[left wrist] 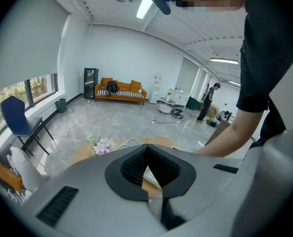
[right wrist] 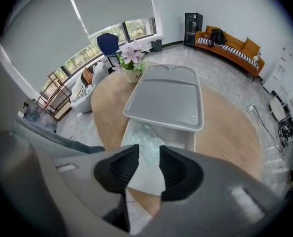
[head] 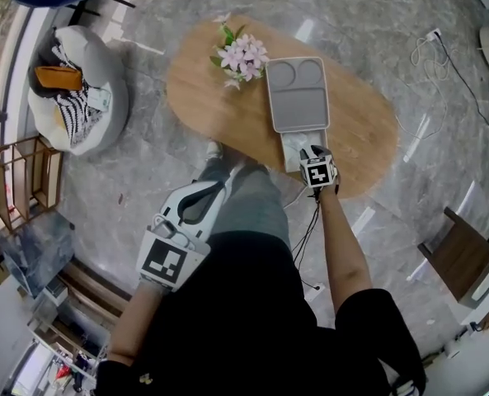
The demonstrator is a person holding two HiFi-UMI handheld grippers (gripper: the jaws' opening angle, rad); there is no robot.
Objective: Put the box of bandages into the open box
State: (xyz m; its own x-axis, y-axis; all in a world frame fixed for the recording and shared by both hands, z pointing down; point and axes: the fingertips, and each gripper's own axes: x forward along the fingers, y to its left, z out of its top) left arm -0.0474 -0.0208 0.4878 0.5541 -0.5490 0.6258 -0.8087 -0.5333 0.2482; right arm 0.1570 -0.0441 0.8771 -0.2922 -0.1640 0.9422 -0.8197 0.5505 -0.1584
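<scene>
The open box is white with a grey lid tipped back, and it stands at the near edge of an oval wooden table. In the right gripper view a pale pack in clear wrap, seemingly the box of bandages, lies inside the box under the raised lid. My right gripper hovers just over the box's near end, jaws apart, nothing pressed between the pads. My left gripper hangs low beside the person's leg, off the table; its fingertips meet with nothing held.
A pot of pink flowers stands on the table behind the lid. On the marble floor are a beanbag at the left, a wooden chair at the right, and cables at the far right.
</scene>
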